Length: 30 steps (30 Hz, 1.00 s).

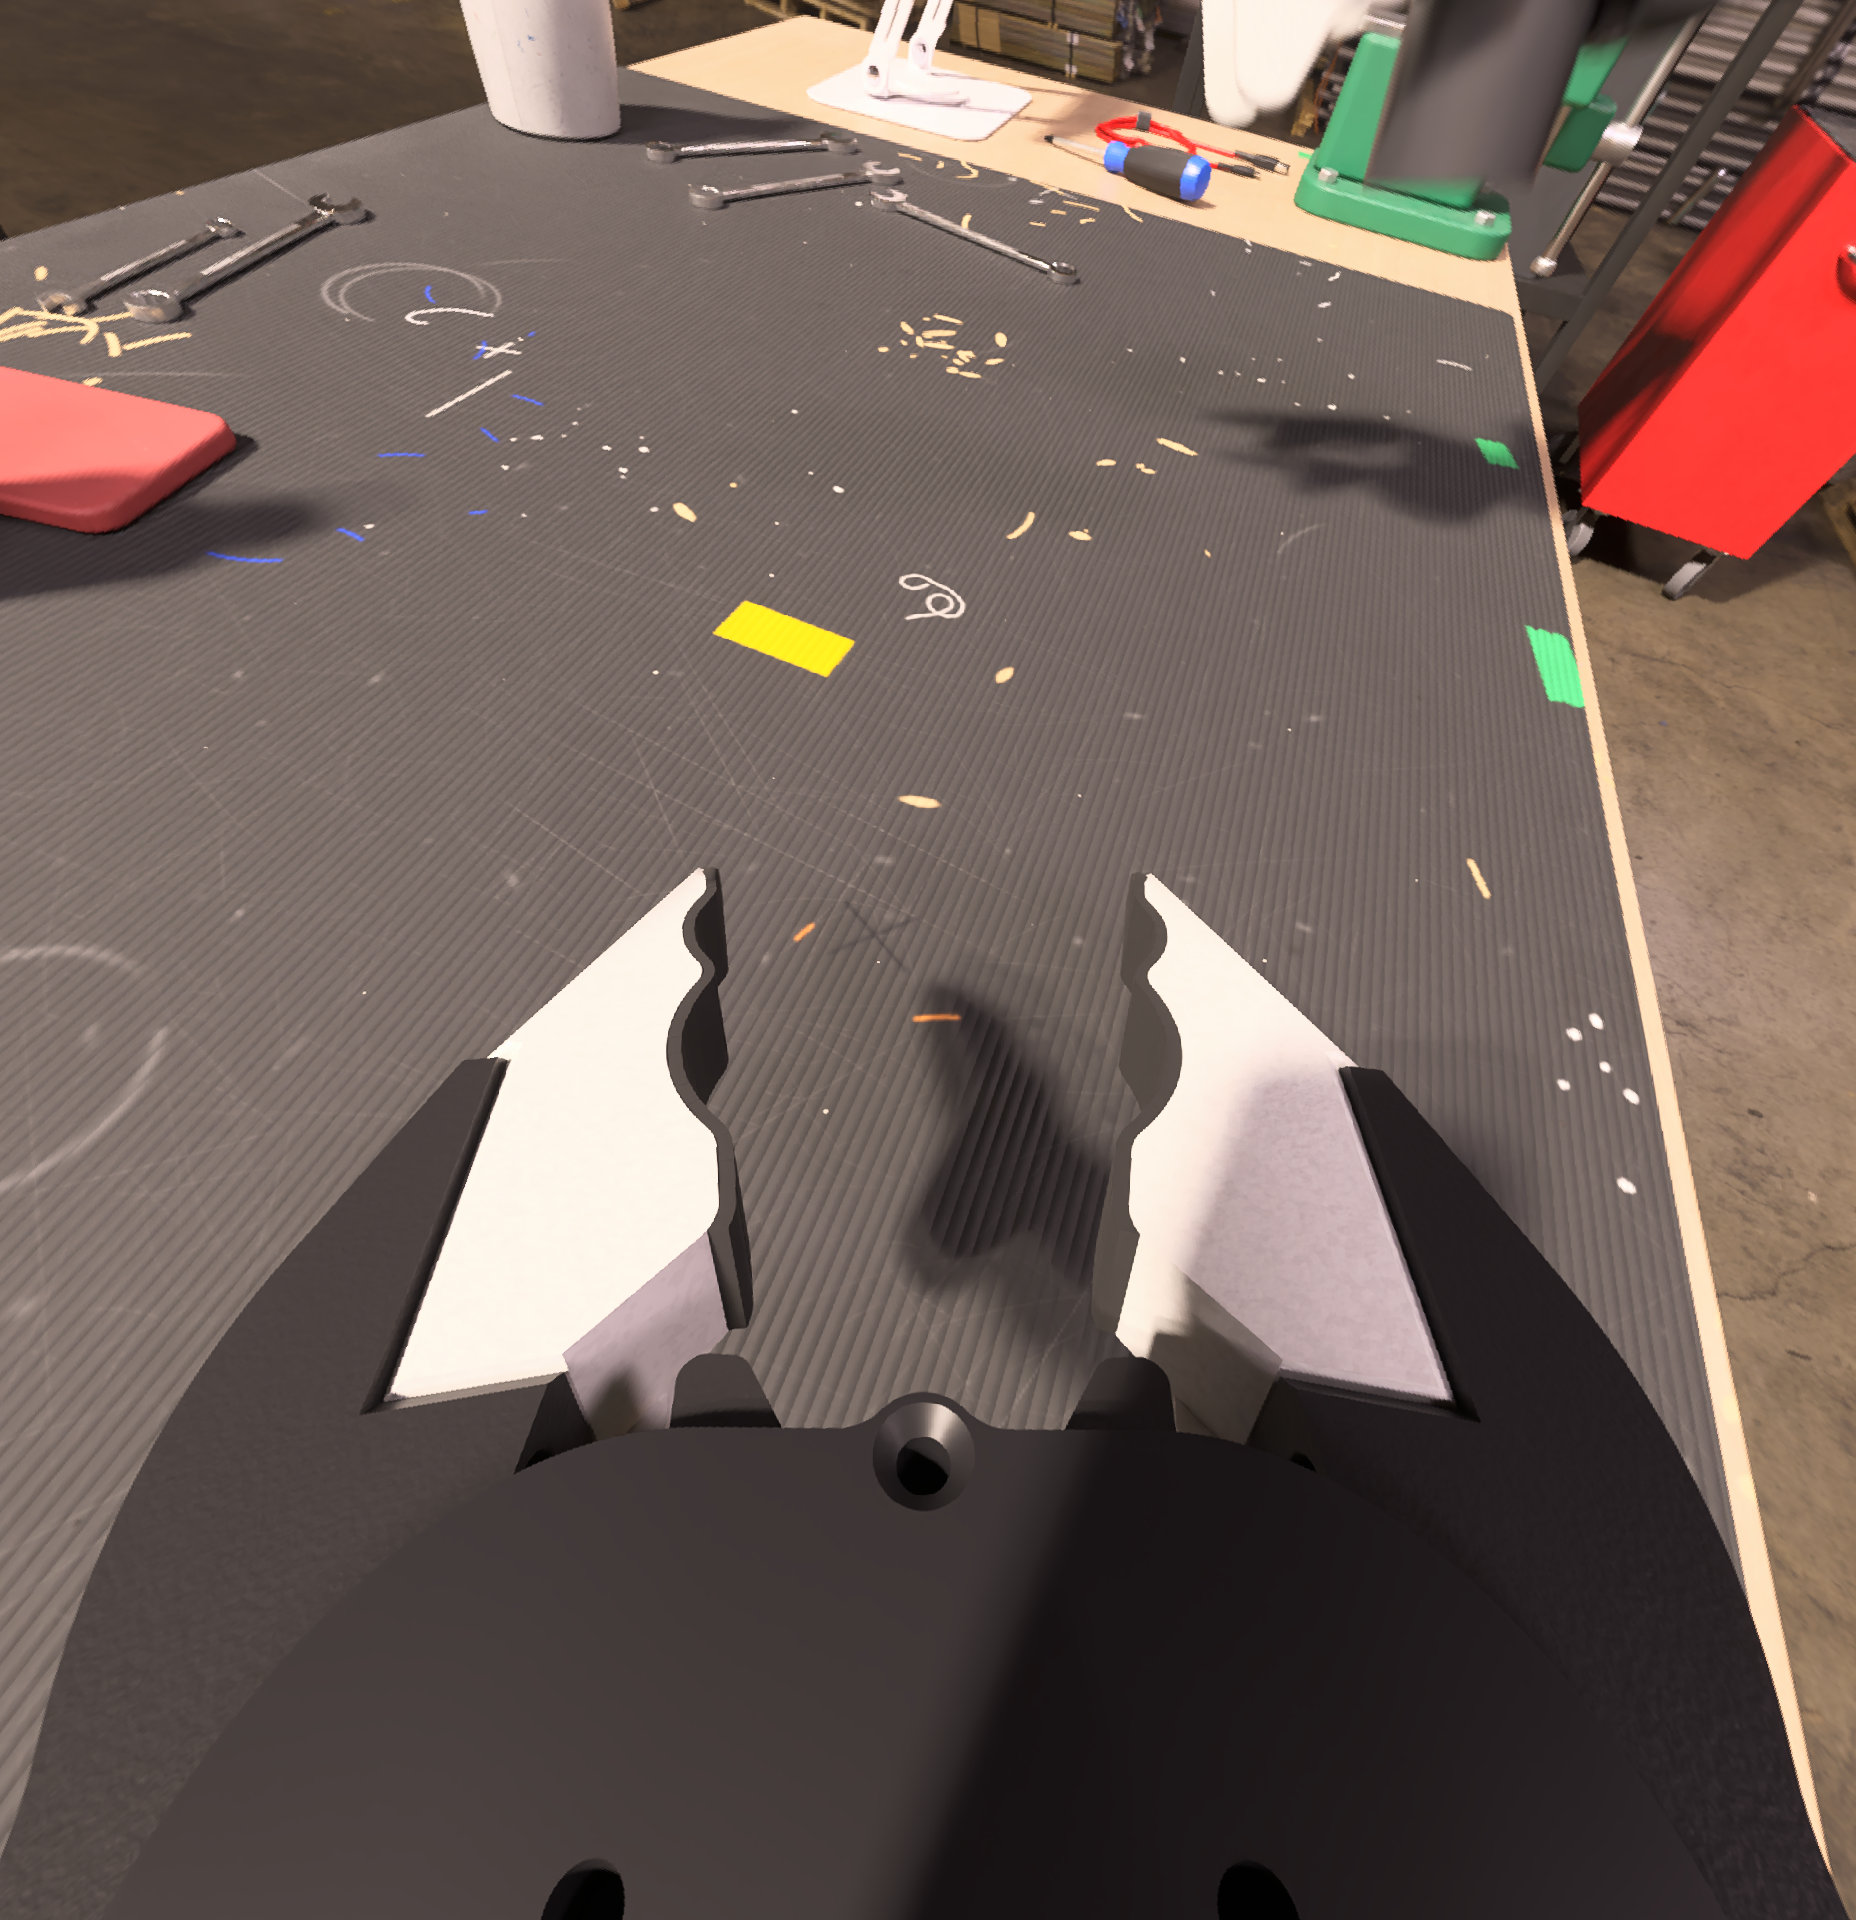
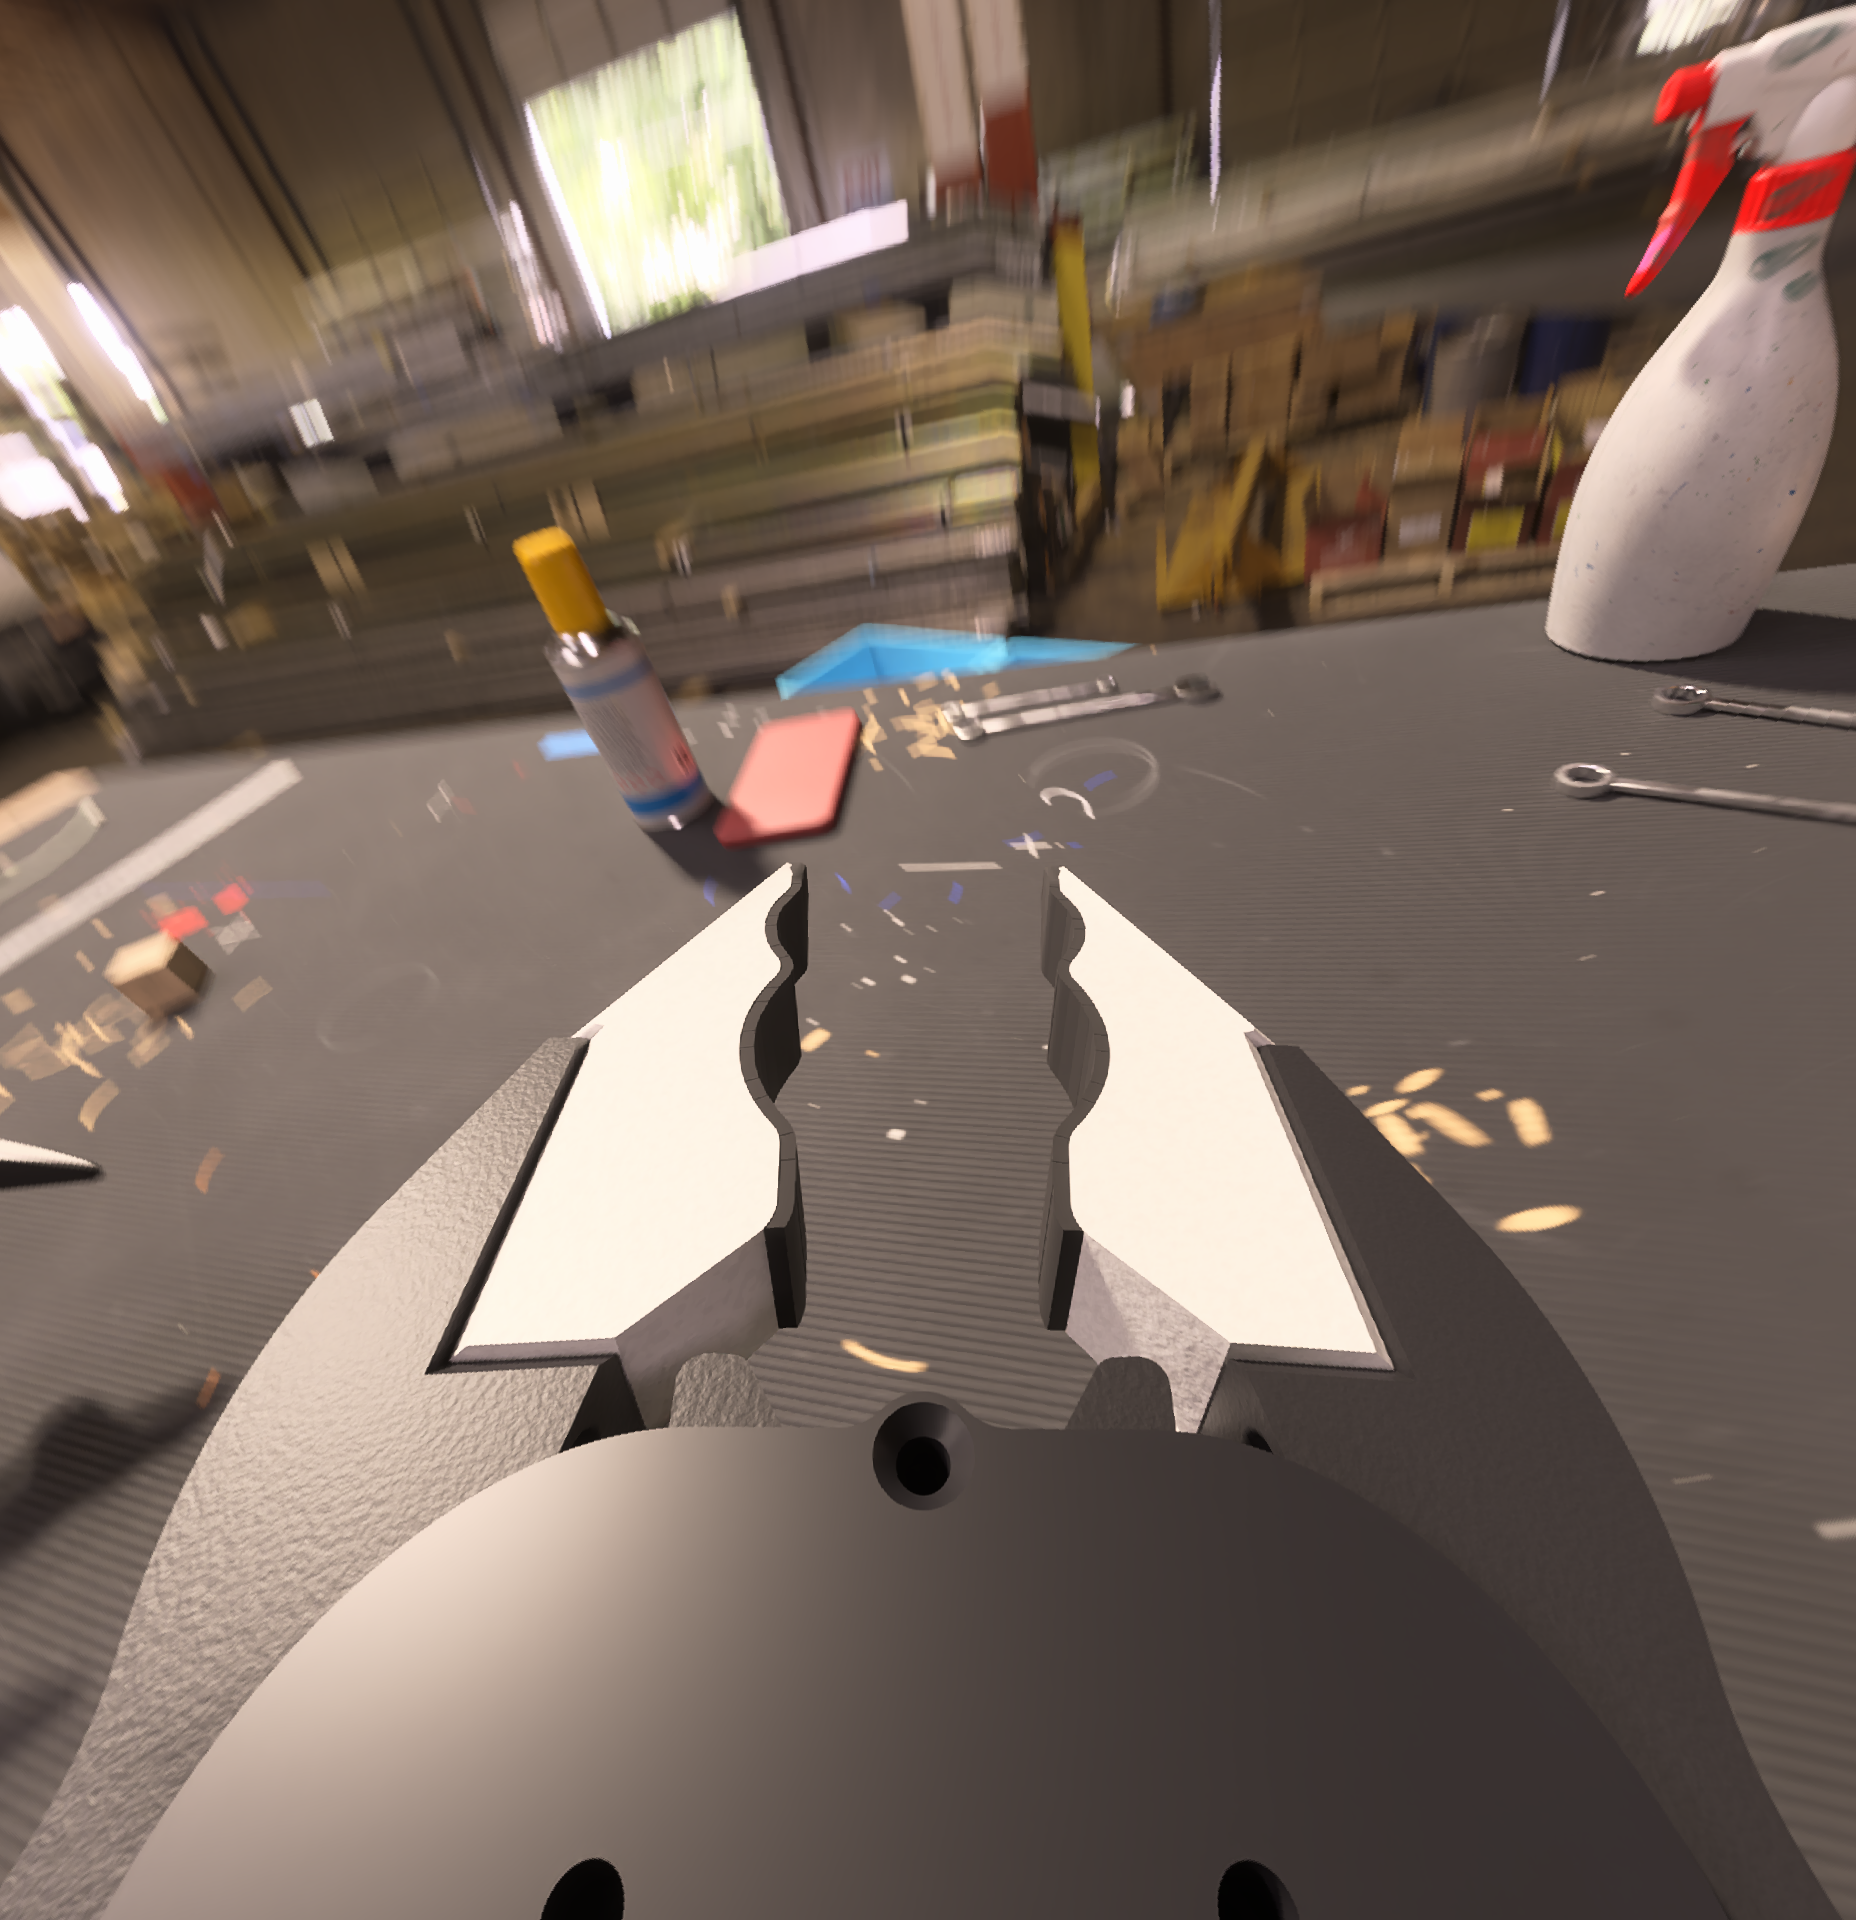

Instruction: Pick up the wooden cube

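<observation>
My right tool (image 2: pixel 924 883), jaws apart and empty, has the wooden cube (image 2: pixel 158 974) well off to its left on the desk (image 2: pixel 1423 935).

White spray bottle (image 2: pixel 1713 416), yellow-capped can (image 2: pixel 617 696) beside red pad (image 2: pixel 794 774), wrenches (image 1: pixel 872 197) on dark mat (image 1: pixel 384 779).

My tool (image 2: pixel 924 883) shows white fingers on a dark grey body, above a ribbed charcoal tabletop (image 2: pixel 1423 1039) holding a tan wooden cube (image 2: pixel 158 971) and red pad (image 2: pixel 794 774).
</observation>
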Tool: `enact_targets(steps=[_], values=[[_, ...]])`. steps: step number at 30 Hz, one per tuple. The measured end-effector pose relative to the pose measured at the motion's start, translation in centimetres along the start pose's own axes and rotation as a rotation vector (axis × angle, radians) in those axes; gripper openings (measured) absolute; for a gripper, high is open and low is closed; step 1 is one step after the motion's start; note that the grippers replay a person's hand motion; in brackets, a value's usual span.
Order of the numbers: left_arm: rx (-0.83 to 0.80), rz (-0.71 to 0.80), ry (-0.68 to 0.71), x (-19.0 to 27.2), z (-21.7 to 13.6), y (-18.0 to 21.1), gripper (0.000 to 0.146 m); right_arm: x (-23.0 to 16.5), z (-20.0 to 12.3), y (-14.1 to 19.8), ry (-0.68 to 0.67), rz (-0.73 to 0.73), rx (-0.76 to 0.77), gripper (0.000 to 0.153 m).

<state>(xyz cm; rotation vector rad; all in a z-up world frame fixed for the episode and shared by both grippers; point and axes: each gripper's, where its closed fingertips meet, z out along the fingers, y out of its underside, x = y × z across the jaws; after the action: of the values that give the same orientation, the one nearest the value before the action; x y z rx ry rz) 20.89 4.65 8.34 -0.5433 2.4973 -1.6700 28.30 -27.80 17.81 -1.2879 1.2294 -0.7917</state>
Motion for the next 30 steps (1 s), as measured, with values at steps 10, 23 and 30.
enact_targets(steps=[10,23,30], values=[[-0.095,-0.064,0.057,-0.8,-2.1,-0.4,0.069,-7.0,-2.4,7.5,-0.066,-0.155,0.076,0.048],[-1.327,-0.009,-0.224,-23.8,-18.0,3.7,0.062,-9.7,-2.5,7.9,-0.223,-0.173,0.052,0.048],[-1.724,-0.184,-0.174,-28.4,-17.6,7.2,0.065,-10.6,-2.3,8.4,-0.284,-0.171,0.033,0.049]])
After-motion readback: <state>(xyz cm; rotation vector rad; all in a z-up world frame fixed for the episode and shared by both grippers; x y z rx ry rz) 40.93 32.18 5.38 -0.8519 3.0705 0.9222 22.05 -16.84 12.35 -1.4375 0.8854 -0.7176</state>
